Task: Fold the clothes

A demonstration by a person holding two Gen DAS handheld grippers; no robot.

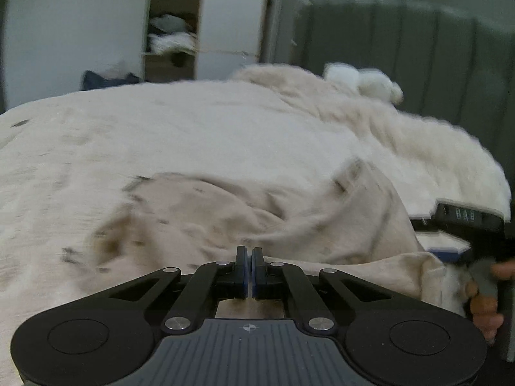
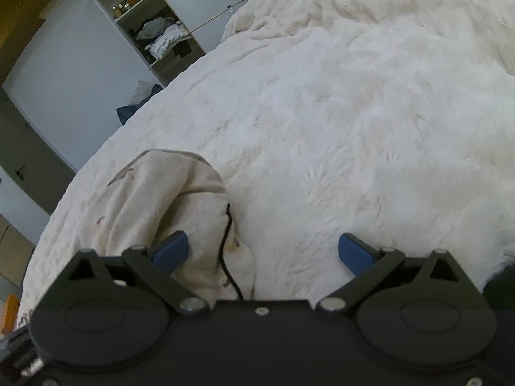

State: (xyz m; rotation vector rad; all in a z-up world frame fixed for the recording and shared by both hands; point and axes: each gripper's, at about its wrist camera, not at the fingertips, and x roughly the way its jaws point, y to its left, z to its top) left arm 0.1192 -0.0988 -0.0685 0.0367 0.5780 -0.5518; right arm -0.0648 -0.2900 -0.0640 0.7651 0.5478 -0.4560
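On the fluffy cream fur blanket [image 2: 370,112] covering the bed, the crumpled beige fabric garment with a thin black drawstring [image 2: 167,212] lies bunched toward seven o'clock in my right wrist view. My right gripper [image 2: 262,249] stands wide open, its blue pads [image 2: 170,247] apart; the left pad sits over the garment's folds, pressing nothing. My left gripper [image 1: 249,254] has its jaws closed together; whether cloth is pinched between them I cannot tell. At three o'clock there, my right hand [image 1: 486,302] shows.

A fluffy white blanket [image 2: 370,112] covers the bed, with open wardrobe shelves [image 1: 172,29] and a padded grey headboard [image 1: 402,48] behind.
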